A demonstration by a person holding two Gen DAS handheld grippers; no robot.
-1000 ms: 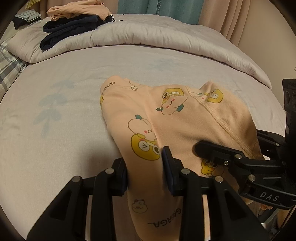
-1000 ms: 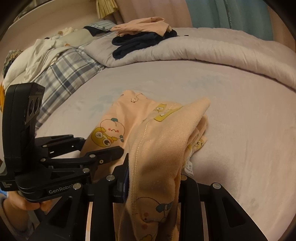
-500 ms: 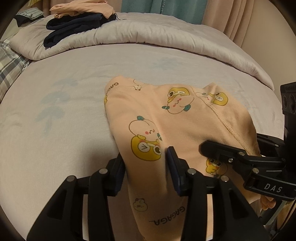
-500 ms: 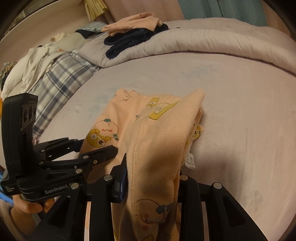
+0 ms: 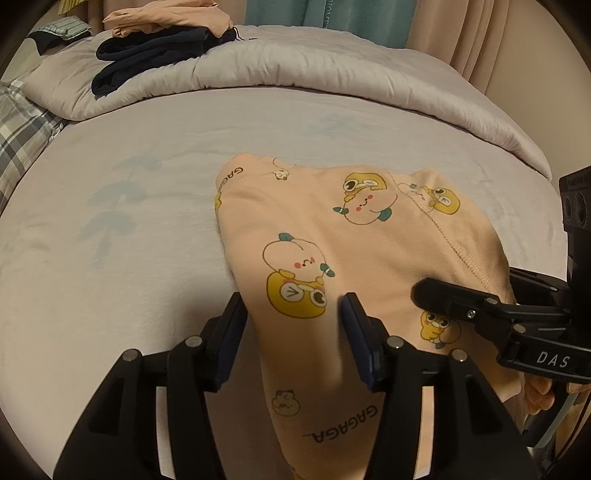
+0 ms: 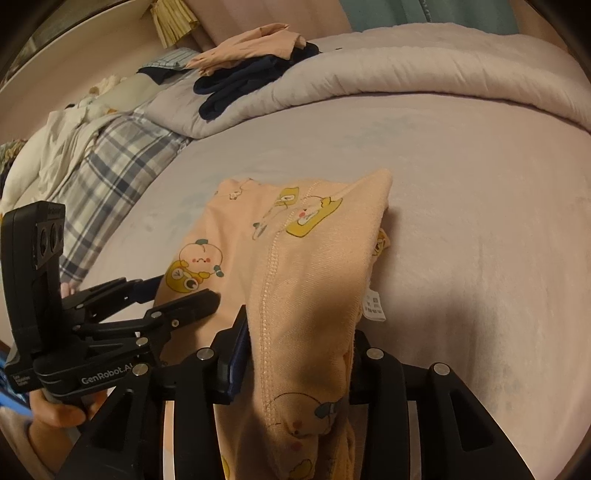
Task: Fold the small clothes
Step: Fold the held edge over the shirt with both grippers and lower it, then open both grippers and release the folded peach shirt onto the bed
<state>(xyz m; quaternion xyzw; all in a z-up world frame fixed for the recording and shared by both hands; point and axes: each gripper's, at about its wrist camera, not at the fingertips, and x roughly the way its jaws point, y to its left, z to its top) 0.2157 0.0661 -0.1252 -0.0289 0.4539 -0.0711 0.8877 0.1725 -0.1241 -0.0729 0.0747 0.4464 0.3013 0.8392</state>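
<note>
**Peach garment draped over the bed, both grippers loosening**

A small peach garment (image 5: pixel 354 258) printed with yellow cartoon figures and the word "GAGAGA" lies on the pale lilac sheet of the bed (image 5: pixel 110 258), in the near middle part of the mattress, its far end spread flat and its near end lifted toward the two grippers. A stitched seam runs along its right portion, and in the right wrist view a white care label (image 6: pixel 375 304) hangs from its right edge.

The left gripper (image 5: pixel 293 306) straddles the left near part of the cloth. Its fingers have just been opening; the fabric passes between them, the left finger (image 5: pixel 231 325) close against the cloth's edge and the right one beside a raised fold, and they look loosened rather than clamped.

The right gripper (image 6: pixel 295 332) holds the seamed right part, which rises as a ridge between its fingers. These too have just been opening a little, yet the cloth still fills the gap and both pads press against it.

A hand (image 6: pixel 55 410) grips the left gripper's handle.

Along the far edge of the bed lies a rolled grey quilt (image 5: pixel 295 70), with a dark navy garment (image 5: pixel 147 55) and a peach one (image 5: pixel 166 16) stacked on its left end. Plaid bedding (image 6: pixel 110 177) covers the far left corner.
</note>
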